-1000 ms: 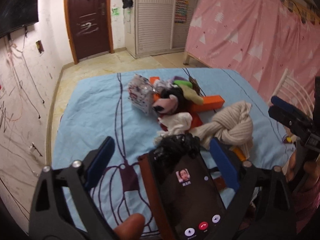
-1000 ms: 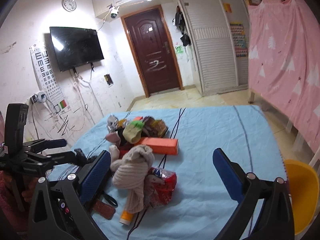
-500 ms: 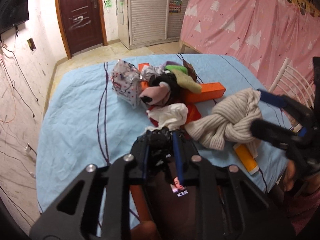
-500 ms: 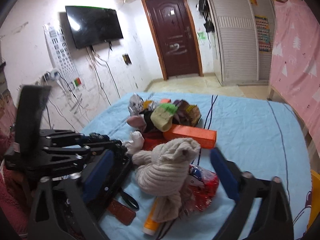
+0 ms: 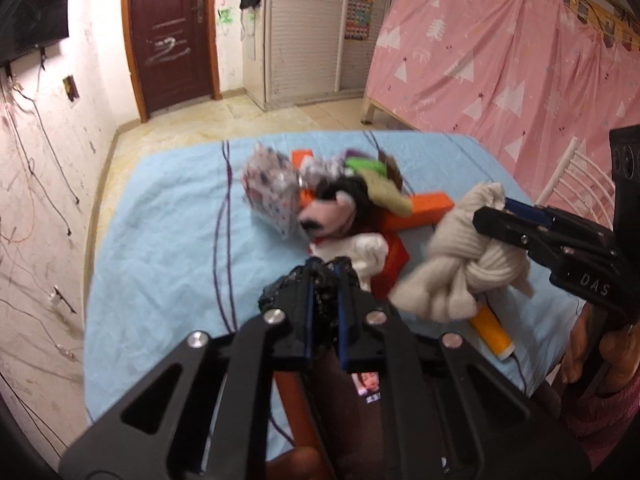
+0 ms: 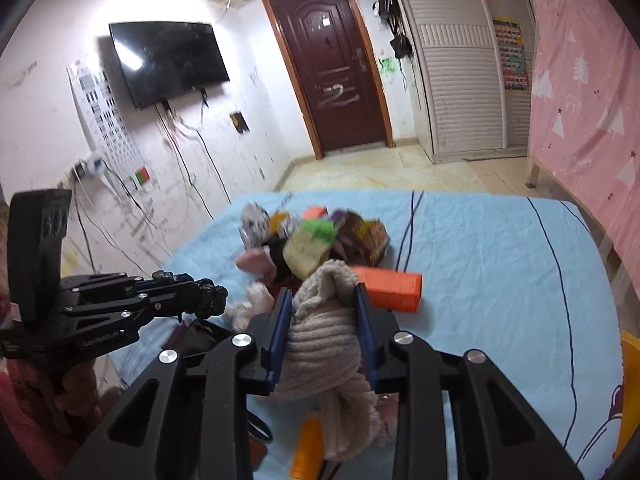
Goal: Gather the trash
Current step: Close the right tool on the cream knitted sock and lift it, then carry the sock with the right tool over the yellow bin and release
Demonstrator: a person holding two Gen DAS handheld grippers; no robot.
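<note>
My left gripper (image 5: 325,280) just closed, jaws pinching a crumpled black bag (image 5: 320,292), my right gripper (image 6: 322,312) just closed, jaws clamping a knotted cream knit cloth (image 6: 324,332), orange box (image 6: 394,290) just beyond its tips

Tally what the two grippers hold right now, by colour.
Black, crumpled bag, in left gripper: 1
Cream, knotted knit cloth, in right gripper: 1
Total: 2
Both pairs of jaws have just been closing on them.
</note>
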